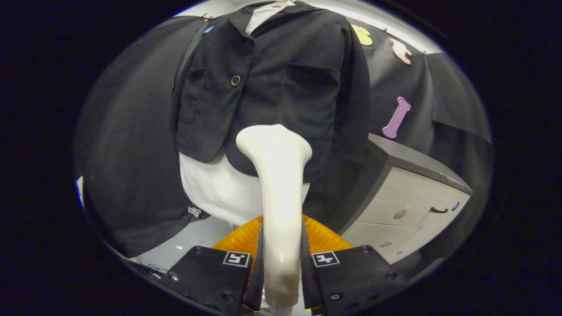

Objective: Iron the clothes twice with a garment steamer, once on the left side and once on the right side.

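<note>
At your 11 o'clock hangs the black jacket (272,83) on a white mannequin torso (219,188). At 12, your gripper (281,263) clamps both fingers on the white garment steamer handle (279,193), its head against the jacket hem. At 3, a grey cabinet (408,197).

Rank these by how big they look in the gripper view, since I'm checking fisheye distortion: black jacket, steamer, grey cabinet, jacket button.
1. Black jacket.
2. and 3. Steamer, clamped in the tool, and grey cabinet: alike; the steamer's nearness inflates it.
4. Jacket button, smallest.
</note>
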Demonstrator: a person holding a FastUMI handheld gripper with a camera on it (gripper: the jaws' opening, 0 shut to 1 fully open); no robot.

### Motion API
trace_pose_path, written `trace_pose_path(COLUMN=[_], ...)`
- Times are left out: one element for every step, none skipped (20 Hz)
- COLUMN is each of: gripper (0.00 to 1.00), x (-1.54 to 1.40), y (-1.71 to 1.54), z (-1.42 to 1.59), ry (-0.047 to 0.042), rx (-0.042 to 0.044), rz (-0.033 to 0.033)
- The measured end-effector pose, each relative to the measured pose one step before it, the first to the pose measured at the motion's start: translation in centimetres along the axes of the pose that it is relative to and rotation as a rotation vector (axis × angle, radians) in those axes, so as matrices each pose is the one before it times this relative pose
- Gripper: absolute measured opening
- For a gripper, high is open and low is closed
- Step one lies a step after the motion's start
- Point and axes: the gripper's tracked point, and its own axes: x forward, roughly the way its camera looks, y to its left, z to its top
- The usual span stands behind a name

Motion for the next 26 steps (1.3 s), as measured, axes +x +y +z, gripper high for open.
trace_pose_path(gripper=[0.38,0.38,0.38,0.38,0.38,0.38,0.38,0.38,0.38,0.38,0.38,0.38,0.38,0.38,0.38,0.38,0.38,0.38,0.38,0.38,0.38,0.38,0.38,0.38,0.38,0.38], x=[0.278,0.150,0.091,0.102,-0.015,0.000,-0.191,-0.391,-0.533,-0.897,-0.832,-0.705,-0.922,-1.033,-0.943,-1.329,-0.864,-0.698,-0.647,-0.527,-0.015,0.136,0.478,0.379,0.654,0.904], y=[0.110,0.268,0.362,0.289,0.314,0.383,0.411,0.351,0.330,0.267,0.427,0.446,0.435,0.437,0.376,0.436,0.510,0.585,0.518,0.642,0.621,0.489,0.459,0.340,0.552,0.667], z=[-0.611,-0.925,-0.720,-0.849,-0.495,-0.247,0.065,0.403,0.608,0.836,1.186,1.248,1.529,1.653,1.807,2.214,2.313,2.534,2.638,2.686,2.889,2.875,2.762,2.344,2.047,1.519], ry=[0.01276,0.01618,0.01841,0.02127,0.01429,0.00589,-0.00166,-0.01073,-0.01852,-0.02324,-0.02636,-0.02744,-0.02858,-0.03403,-0.03768,-0.04498,-0.04651,-0.05265,-0.05043,-0.05543,-0.06163,-0.06498,-0.06267,-0.05861,-0.04412,-0.04609], rx=[-0.00770,-0.00791,-0.00485,-0.00569,-0.00647,-0.01006,-0.01010,-0.00555,-0.00247,0.00104,0.00633,0.00770,0.01013,0.01327,0.01217,0.01161,0.01019,0.00829,0.00496,0.00512,0.00115,-0.00271,0.00226,0.00180,0.00813,0.00779], rz=[-0.00056,0.00183,0.00500,0.00428,0.00413,0.00307,0.00420,0.00437,0.00339,0.00387,0.00401,0.00231,0.00142,0.00316,0.00261,0.00149,0.00139,0.00118,0.00213,0.00621,0.00790,0.00415,0.00301,0.00330,0.00764,0.01001])
